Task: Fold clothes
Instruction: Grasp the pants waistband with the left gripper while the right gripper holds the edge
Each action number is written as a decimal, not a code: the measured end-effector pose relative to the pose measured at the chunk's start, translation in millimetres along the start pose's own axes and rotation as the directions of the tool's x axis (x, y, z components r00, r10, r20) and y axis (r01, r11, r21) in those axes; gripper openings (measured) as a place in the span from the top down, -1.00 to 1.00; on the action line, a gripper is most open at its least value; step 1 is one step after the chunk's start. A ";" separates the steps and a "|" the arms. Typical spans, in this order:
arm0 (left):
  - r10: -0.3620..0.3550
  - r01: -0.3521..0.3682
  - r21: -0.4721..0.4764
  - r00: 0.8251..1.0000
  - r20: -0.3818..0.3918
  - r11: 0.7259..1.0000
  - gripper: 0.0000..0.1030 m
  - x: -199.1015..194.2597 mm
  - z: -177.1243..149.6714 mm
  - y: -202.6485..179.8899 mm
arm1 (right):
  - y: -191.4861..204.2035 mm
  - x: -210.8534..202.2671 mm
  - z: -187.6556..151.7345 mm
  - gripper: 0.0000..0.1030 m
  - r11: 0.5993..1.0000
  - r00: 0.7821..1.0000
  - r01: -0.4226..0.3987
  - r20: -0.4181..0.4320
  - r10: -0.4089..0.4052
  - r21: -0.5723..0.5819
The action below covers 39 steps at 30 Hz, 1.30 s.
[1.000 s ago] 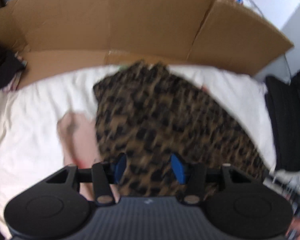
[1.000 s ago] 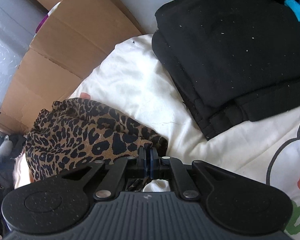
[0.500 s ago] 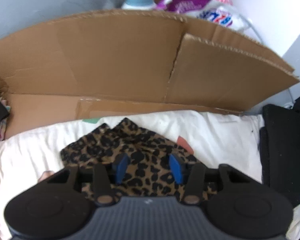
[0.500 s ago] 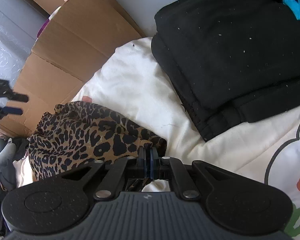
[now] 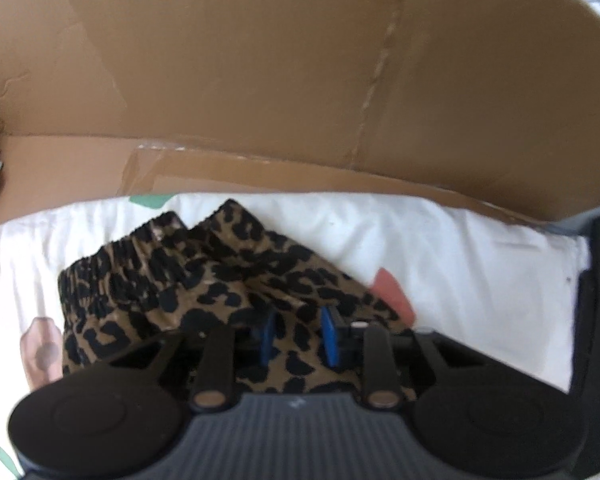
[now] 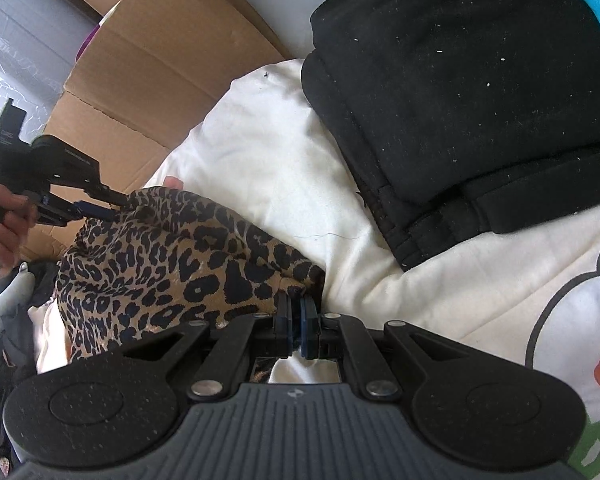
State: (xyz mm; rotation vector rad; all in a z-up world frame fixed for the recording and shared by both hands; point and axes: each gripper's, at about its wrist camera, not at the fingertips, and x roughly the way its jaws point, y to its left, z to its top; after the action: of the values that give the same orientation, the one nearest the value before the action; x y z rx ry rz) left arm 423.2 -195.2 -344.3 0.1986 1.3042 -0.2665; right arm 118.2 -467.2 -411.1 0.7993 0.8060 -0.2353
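Left gripper (image 5: pixel 296 334) points steeply down over the leopard-print garment (image 5: pixel 204 280), its jaws closing with a raised fold of that cloth between them. Right gripper (image 6: pixel 296 326) is clamped tight on the garment's near corner. The garment lies bunched on the white sheet (image 6: pixel 268 152), cardboard (image 5: pixel 260 80) behind, folded black clothes (image 6: pixel 460 92) to its right.

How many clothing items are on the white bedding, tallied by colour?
Leopard-print garment: 1
Black folded garments, stacked: apparently 2, the split is hard to tell
Turquoise item, corner only: 1
Total: about 4
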 end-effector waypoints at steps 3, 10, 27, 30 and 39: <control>0.003 -0.003 -0.020 1.000 -0.019 1.000 0.25 11.5 -0.3 6.2 | 0.5 0.1 0.5 0.98 1.000 1.000 0.000 -0.004 0.000 -0.005; -0.002 0.000 -0.097 1.000 -0.030 0.995 0.25 37.2 -9.6 26.0 | 1.9 -0.1 0.8 0.97 1.000 1.000 0.004 -0.011 -0.004 -0.020; -0.103 0.065 -0.436 0.993 -0.063 0.897 0.58 43.9 5.9 60.2 | 10.0 -0.9 5.6 0.90 0.994 1.000 0.025 -0.011 -0.026 -0.106; -0.115 0.071 -0.469 0.991 -0.064 0.880 0.58 46.3 7.3 63.5 | 10.3 -1.7 5.8 0.90 0.994 1.000 0.023 -0.008 -0.024 -0.111; -0.143 0.116 -0.501 0.990 -0.015 0.857 0.87 27.9 -4.1 64.5 | 8.2 -4.5 6.3 0.92 0.995 1.000 0.016 0.011 -0.015 -0.095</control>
State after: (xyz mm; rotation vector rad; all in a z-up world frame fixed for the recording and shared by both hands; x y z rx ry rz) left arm 445.7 -134.8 -372.7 -0.3294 1.3977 -0.0285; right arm 122.5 -466.5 -400.7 0.7019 0.8084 -0.2131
